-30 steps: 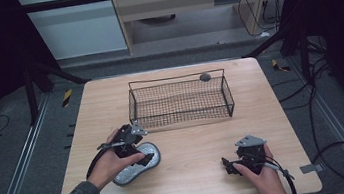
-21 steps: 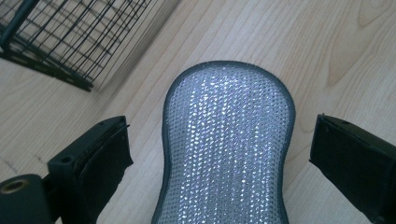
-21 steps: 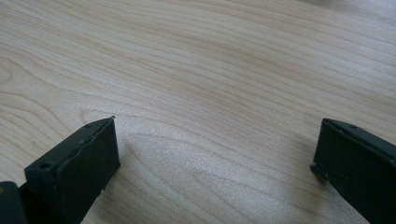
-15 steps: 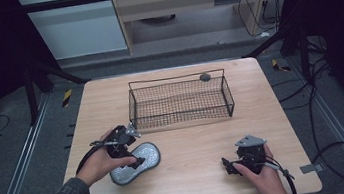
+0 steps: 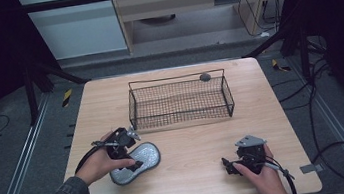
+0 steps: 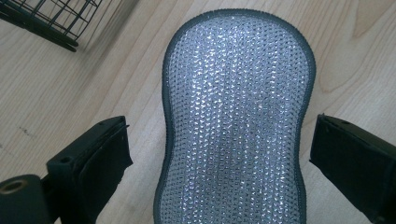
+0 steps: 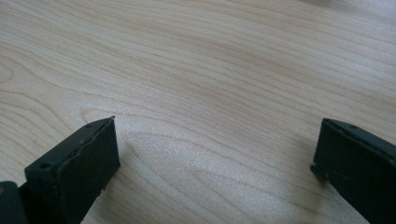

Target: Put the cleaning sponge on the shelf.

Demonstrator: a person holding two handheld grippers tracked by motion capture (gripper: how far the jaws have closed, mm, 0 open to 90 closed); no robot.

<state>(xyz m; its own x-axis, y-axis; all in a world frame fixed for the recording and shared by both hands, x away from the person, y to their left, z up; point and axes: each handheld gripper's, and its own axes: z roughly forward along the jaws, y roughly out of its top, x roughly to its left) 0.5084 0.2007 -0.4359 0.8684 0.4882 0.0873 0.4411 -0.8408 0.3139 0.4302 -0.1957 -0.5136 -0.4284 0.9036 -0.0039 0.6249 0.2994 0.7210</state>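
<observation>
Your left gripper (image 5: 127, 144) has slid leftward along the silver scrubbing pad (image 5: 135, 162) since a second ago, and now sits over its near end. Its jaws stand wide apart, one on either side of the pad, touching neither edge. The pad lies flat on the table (image 5: 191, 140), its long axis running straight ahead between the jaws, toward the wire basket (image 5: 180, 101). Your right gripper (image 5: 233, 165), jaws also apart over bare wood, rests well away; the left hand is plainly the nearer.
</observation>
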